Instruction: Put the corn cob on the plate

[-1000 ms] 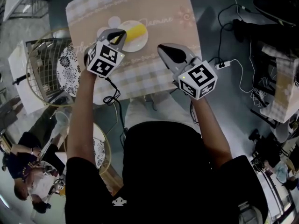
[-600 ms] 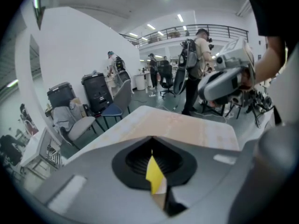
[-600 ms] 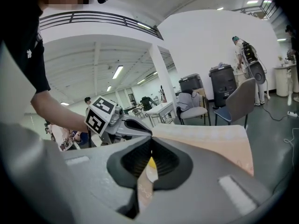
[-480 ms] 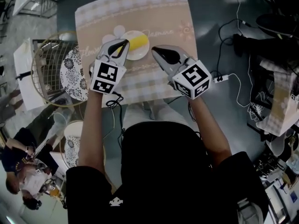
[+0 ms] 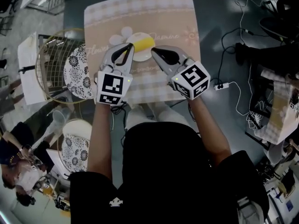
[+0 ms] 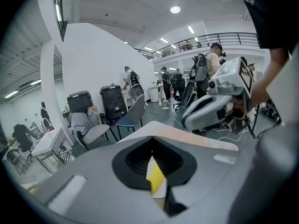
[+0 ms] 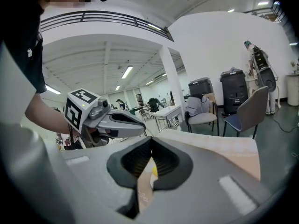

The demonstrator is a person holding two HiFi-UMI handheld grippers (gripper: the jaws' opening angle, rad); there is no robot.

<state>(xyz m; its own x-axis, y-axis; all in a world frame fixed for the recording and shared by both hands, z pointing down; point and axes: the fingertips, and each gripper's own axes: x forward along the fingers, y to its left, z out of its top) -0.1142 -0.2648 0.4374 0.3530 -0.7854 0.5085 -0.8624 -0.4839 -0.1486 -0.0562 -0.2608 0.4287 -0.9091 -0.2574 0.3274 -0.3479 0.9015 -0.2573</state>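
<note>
Since a second ago both grippers have lifted toward the camera, the left gripper (image 5: 127,49) more than the right gripper (image 5: 156,53). Each has its jaws clenched on nothing. Their tips cover the near rim of the round white plate (image 5: 140,54), and the left tip cuts off one end of the yellow corn cob (image 5: 144,43) lying on it. The plate sits on the beige checked bench (image 5: 177,17). A gold wire rack (image 5: 46,64) with patterned dishes (image 5: 77,73) stands beside the bench at the left.
</note>
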